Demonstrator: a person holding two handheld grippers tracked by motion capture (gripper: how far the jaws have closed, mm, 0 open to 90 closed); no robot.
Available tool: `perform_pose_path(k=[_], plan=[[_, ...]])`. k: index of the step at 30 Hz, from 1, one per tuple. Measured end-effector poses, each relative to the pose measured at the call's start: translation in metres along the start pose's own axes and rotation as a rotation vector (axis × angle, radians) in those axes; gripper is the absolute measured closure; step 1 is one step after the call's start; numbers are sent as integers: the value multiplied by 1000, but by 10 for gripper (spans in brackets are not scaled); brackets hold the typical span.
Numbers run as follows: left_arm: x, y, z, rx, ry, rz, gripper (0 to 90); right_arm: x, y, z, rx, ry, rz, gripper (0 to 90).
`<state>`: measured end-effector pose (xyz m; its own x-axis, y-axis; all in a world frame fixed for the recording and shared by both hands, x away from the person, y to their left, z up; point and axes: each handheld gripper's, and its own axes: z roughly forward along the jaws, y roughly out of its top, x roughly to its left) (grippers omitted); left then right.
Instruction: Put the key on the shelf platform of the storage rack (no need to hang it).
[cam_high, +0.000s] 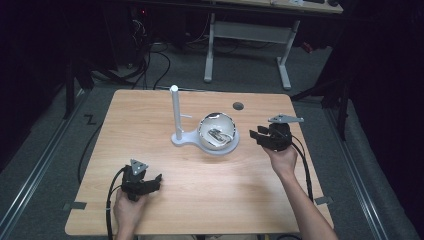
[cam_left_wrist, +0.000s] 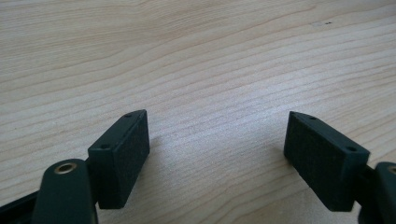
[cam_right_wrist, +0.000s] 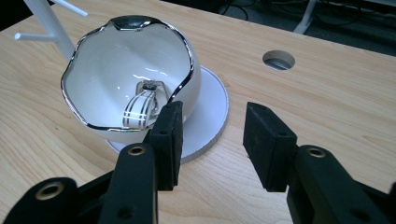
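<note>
A white bowl (cam_high: 218, 129) with a wavy silver rim sits on the round base of a white stand (cam_high: 176, 113) at mid-table. Inside the bowl (cam_right_wrist: 109, 70) lies a silver striped bracelet or watch (cam_right_wrist: 139, 108). My right gripper (cam_high: 256, 135) hovers just right of the bowl, open, nothing between its jaws; in the right gripper view its opening (cam_right_wrist: 212, 135) faces the base's rim (cam_right_wrist: 212, 107). My left gripper (cam_high: 159, 180) rests low near the table's front left, open over bare wood (cam_left_wrist: 217, 140).
The stand's upright post (cam_right_wrist: 49, 23) carries short side pegs. A round cable hole (cam_high: 238, 106) lies in the table behind the bowl. Cables trail from both grippers toward the front edge. Beyond the wooden table (cam_high: 150, 110) are a desk frame and floor cables.
</note>
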<state>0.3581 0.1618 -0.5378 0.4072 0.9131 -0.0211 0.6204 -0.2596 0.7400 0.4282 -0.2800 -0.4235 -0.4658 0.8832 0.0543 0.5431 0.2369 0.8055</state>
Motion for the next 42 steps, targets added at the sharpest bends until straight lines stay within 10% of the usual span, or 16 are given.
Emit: perform_pose_path(k=[42], plan=[[-1, 0, 0, 2, 3, 4, 224, -6, -53, -52, -51, 11, 37, 555]])
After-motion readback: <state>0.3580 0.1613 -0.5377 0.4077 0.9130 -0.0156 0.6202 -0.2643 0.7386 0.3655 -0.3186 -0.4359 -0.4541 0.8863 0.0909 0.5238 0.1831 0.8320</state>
